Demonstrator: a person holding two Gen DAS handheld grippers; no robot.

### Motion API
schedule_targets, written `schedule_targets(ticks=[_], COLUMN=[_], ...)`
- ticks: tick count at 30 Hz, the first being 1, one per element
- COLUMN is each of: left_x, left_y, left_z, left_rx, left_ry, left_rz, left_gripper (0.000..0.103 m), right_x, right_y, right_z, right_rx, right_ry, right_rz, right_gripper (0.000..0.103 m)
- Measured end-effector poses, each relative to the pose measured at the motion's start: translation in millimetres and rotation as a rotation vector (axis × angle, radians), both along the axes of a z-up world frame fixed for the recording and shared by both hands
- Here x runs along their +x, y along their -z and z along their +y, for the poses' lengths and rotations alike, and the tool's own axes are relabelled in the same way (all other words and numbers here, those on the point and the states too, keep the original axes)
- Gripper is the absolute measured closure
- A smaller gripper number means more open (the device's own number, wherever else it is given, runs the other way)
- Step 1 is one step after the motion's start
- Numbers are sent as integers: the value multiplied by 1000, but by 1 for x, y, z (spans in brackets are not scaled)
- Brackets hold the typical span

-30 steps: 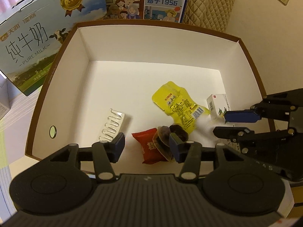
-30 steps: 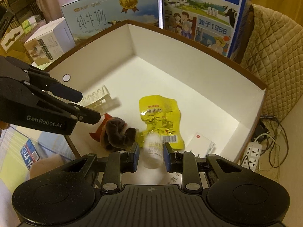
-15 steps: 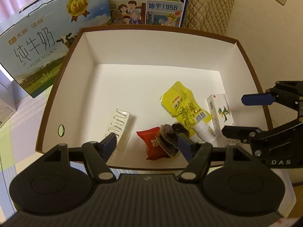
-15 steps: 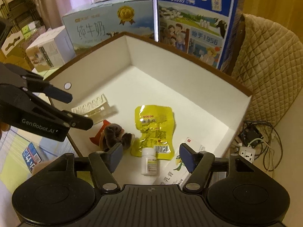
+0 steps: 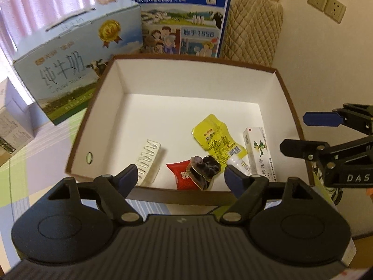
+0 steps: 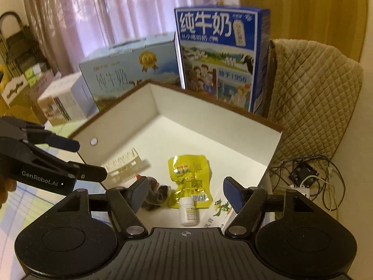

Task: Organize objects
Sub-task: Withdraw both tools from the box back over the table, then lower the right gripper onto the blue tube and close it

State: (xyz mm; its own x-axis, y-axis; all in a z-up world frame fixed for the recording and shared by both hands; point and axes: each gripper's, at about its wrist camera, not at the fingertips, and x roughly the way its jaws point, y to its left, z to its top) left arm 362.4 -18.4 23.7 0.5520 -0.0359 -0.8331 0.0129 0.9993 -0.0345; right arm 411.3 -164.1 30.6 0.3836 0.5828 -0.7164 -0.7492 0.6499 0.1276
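White pill bottle [image 6: 188,212] lies in the brown-rimmed box [image 5: 288,98], near right, beside yellow pouch [image 5: 215,138], dark scrunchie [image 5: 204,168] half covering a red sachet [image 5: 180,177]; left gripper [image 5: 180,176] and right gripper [image 6: 185,192] just opened, nothing between jaws, label text unreadable.

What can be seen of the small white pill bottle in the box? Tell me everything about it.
The small white pill bottle looks like plastic, with a white cap and a label of green and blue print too small to read. It lies on its side on the white floor of the box, cap toward the yellow snack packet and touching its lower edge. The white ointment carton lies just beside it. Neither gripper holds it.
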Motion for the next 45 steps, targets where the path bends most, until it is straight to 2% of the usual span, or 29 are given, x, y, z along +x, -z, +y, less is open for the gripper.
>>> schedule_targets(ticks=[8,22,34,45], left_x=[-41,-120,-179,-213], left_y=[-22,-37,-16,13], left_z=[5,11,13,25], left_rx=[11,-27,-69,-70], left_ry=[-40,-103,-135,-172], left_rz=[-41,-95,-49,33], left_gripper=[21,21,21,21], right_x=[-31,-93,-143,-177], right_y=[-20,-23,-7,28], right_z=[-18,-30,-36,-40], right_rx=[63,122,104,20], right_ry=[8,-33,-43,-30], right_rz=[-16,14,64,127], right_gripper=[35,35,35,35])
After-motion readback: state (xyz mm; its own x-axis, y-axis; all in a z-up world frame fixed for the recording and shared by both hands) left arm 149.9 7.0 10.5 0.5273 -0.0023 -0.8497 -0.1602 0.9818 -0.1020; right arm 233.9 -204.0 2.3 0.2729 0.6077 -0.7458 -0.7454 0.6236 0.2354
